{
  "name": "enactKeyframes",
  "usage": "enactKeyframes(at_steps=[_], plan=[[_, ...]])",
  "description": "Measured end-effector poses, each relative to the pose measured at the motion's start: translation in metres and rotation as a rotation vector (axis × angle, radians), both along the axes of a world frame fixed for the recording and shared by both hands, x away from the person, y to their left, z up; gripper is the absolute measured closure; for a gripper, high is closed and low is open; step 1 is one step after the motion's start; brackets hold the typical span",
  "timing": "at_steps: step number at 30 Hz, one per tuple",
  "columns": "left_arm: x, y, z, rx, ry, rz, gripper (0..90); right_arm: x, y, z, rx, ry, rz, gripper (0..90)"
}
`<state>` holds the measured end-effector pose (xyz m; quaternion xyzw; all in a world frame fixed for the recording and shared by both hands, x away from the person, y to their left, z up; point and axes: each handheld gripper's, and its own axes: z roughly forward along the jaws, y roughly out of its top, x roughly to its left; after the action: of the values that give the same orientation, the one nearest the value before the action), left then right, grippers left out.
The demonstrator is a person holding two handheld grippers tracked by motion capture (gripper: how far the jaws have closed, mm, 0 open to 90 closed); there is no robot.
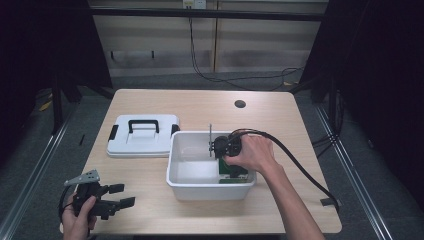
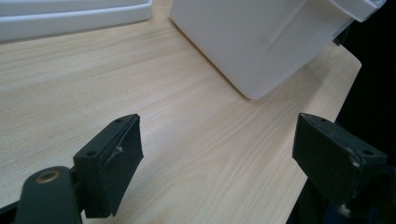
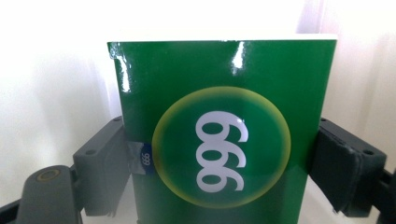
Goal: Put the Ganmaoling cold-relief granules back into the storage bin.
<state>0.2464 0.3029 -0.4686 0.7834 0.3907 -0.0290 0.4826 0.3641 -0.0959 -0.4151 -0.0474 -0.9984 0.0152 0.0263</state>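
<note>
Resting at lower left of the high view, the left gripper (image 1: 119, 195) lies on one wooden table (image 1: 200, 107), jaws spread wide and holding nothing. One white lid (image 1: 142, 135) sits left of centre. One white bin (image 1: 210, 186) stands at centre. Inside its right end, the right gripper (image 3: 219, 149) clamps one green box (image 3: 224, 116) marked 999.

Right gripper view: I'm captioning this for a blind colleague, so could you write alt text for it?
A glossy green box with a yellow-rimmed circle and white digits reading 999 or 666 sits between the two black jaws of the right claw, which press against its sides. Behind it is the white wall of a plastic bin.
</note>
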Motion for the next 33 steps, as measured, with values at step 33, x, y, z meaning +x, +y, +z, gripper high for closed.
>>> enactKeyframes(at_steps=[33], plan=[[-0.0002,0.0005,0.0001,0.006,-0.001,0.010,16.0,-0.0022,-0.0079,-0.0007,0.068,-0.004,-0.005,9.6]])
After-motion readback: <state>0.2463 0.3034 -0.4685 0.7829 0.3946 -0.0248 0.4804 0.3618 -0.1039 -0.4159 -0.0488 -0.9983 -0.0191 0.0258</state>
